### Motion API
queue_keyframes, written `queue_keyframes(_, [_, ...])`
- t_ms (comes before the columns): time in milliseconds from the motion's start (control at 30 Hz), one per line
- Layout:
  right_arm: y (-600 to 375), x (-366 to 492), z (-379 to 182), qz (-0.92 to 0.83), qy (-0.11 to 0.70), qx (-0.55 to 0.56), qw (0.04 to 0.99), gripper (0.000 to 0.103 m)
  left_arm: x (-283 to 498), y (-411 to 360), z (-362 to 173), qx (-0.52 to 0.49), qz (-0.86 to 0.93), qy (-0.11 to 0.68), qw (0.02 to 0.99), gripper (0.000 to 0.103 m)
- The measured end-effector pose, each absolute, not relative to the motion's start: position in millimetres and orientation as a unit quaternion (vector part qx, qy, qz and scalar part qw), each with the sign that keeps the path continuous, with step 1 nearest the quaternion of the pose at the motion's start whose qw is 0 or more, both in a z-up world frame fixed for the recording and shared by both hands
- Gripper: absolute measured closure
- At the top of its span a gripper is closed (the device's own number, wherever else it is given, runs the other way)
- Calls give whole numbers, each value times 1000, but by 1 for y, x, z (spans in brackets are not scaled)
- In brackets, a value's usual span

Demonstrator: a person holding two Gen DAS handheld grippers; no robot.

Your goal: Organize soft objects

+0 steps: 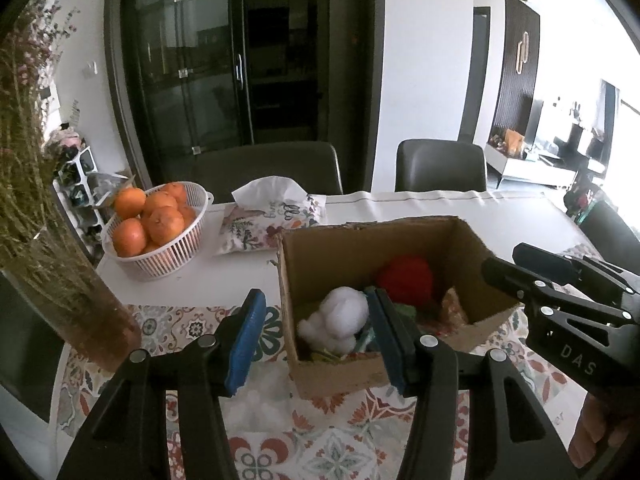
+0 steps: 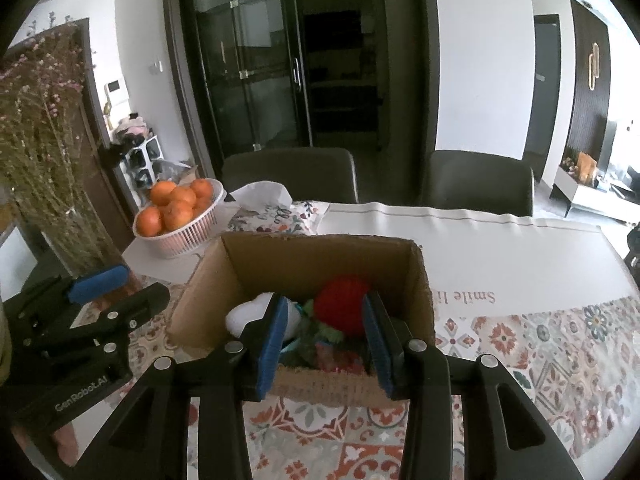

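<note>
at the centre of both frames, on the patterned cloth (image 1: pixel 332 440) of the bench (image 2: pixel 500 256), sits an open cardboard box (image 1: pixel 332 248). inside it lie a white plush toy (image 1: pixel 340 316) at the lower left, a red yarn ball (image 1: pixel 406 278) toward the back right, and some green and mixed-colour soft pieces (image 2: pixel 320 336) between and beneath them, too jumbled to name.

the left hand-held gripper (image 1: pixel 316 340) fills the bottom of the left wrist frame, its blue-padded fingers spread wide and gripping nothing; one finger is left of the box wall, the other over the box interior beside the plush toy. the right hand-held gripper (image 2: pixel 326 340) at the bottom of the right wrist frame is likewise spread with nothing between its fingers, both pads over the near edge of the box, in front of the red yarn ball.

in the upper left, a white basket of oranges (image 1: pixel 154 220) stands beside a floral tissue pouch (image 1: pixel 272 220). dried flowers in a vase (image 1: pixel 36 200) fill the far left edge. two dark chairs (image 2: pixel 476 180) stand behind the bench.
</note>
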State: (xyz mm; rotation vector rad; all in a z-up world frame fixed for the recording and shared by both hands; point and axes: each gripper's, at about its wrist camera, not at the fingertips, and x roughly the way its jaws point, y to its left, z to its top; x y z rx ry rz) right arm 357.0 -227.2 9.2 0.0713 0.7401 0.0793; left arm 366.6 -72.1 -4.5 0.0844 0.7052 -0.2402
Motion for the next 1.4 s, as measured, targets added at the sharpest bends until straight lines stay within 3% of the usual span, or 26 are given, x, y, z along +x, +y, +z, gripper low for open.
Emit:
queue_keyframes(633, [-219,248,65,27,311,33,950,62,267,-61,39,29,-132,311,941,49])
queue_keyframes(1233, [-208,156,70,12,296,41,954,62,172,-43,46,33,-133,300,944,42])
queue_keyframes(1400, [-205,135,67,13,294,43,955,55,149,-38,46,34,-132,291,947,40])
